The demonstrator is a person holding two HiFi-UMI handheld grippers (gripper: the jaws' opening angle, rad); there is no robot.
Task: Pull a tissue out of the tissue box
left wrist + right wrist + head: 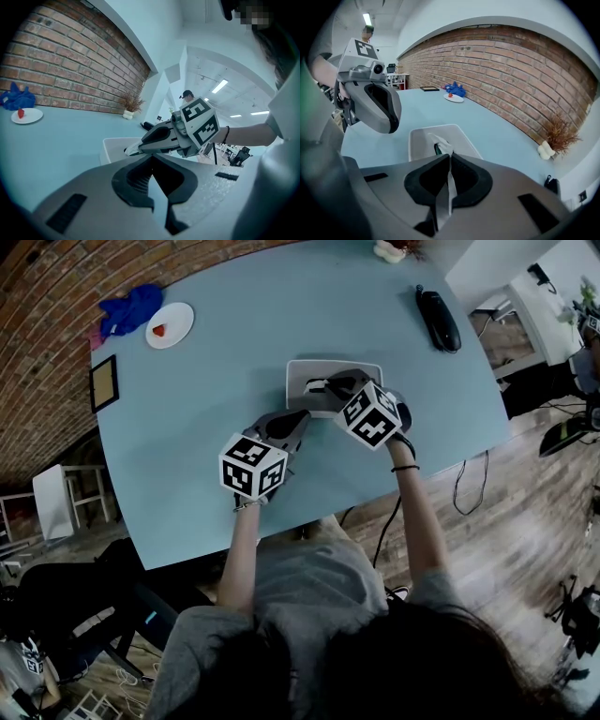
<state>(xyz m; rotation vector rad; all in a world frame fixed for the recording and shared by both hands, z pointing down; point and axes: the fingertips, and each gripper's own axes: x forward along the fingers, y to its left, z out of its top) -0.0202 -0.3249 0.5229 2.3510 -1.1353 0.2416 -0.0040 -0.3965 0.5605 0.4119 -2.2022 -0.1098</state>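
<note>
Right claw (449, 158) pinches a crumpled white tissue (442, 143).

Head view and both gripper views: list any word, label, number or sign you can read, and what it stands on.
No readable text in any view.
Left marker cube and right marker cube: black-and-white square patterns only, no words.
Framed picture: too small to read.
Tissue box: no print visible.

The head camera is looking steeply down over the table (234, 352); both gripper cameras are closely facing the tissue box (419, 140).
</note>
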